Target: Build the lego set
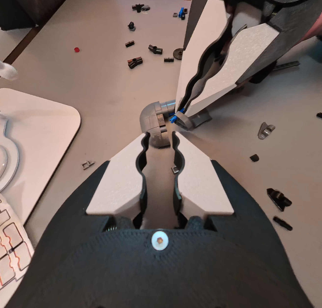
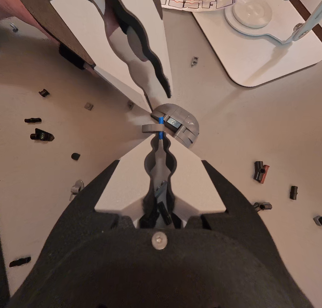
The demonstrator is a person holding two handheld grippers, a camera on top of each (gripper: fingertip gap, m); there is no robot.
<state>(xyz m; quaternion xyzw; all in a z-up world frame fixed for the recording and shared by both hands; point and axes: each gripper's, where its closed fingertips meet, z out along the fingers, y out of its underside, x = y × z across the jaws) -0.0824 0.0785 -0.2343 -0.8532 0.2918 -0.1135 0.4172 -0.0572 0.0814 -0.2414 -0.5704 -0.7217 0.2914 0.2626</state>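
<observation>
A grey rounded lego assembly (image 1: 151, 118) lies on the table; it also shows in the right wrist view (image 2: 181, 120). My left gripper (image 1: 161, 134) is open, its fingertips on either side of the assembly's near end, with a gap on the right side. It shows from above in the right wrist view (image 2: 160, 103). My right gripper (image 2: 160, 138) is shut on a blue pin (image 2: 160, 121) that passes through a small grey rounded piece (image 2: 151, 128). It holds them right beside the assembly. The left wrist view shows the right gripper (image 1: 180, 110), the pin (image 1: 173, 119) and the piece (image 1: 184, 123).
Several small black connectors (image 1: 135, 62) and grey bits (image 1: 265, 130) lie scattered on the table, with a red round stud (image 1: 76, 49). A white stand base (image 1: 43, 125) and a printed sheet (image 2: 196, 0) sit at the side. The table edge (image 1: 22, 42) runs at the far left. The grippers are tip to tip, or close to it. The red round stud (image 1: 76, 49) is about equally far from each gripper, around 20 cm.
</observation>
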